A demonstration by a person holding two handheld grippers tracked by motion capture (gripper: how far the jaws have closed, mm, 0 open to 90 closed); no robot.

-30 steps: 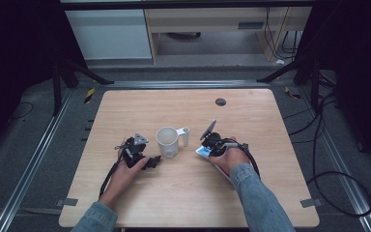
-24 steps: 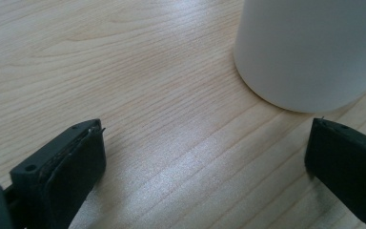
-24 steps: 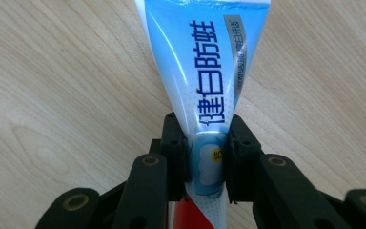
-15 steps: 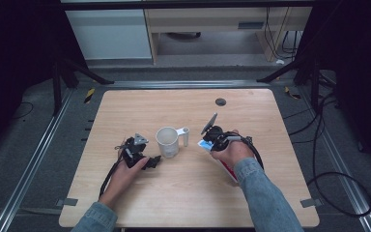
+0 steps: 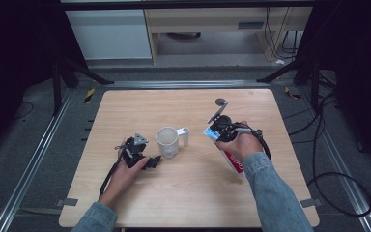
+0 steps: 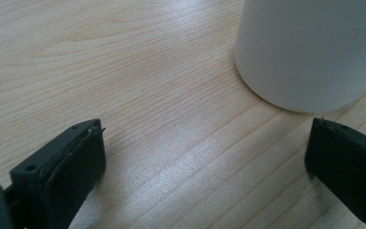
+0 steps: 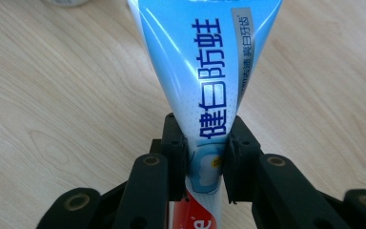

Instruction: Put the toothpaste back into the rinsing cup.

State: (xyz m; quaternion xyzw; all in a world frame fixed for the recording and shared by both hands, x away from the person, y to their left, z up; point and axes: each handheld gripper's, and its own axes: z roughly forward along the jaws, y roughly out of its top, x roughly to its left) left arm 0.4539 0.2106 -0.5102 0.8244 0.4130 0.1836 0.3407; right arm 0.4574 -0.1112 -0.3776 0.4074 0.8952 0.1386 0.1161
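A blue and white toothpaste tube with a red lower end is pinched between the pads of my right gripper. In the high view the right gripper holds the tube lifted above the table's right middle, slanting down under the hand. A white cup with a side handle stands upright at the table's middle. My left gripper rests on the wood just left of the cup, pointing at it. In the left gripper view its jaws stand wide apart with bare wood between them, and the cup's wall is just ahead.
A small dark disc lies on the wooden table behind the right hand. Cables trail from both grippers toward the front edge. Metal rails and dark stands flank the table; cabinets stand beyond its far edge.
My right hand has risen with the toothpaste tube, shifting slightly toward the far side. The left gripper and the cup have stayed where they were.
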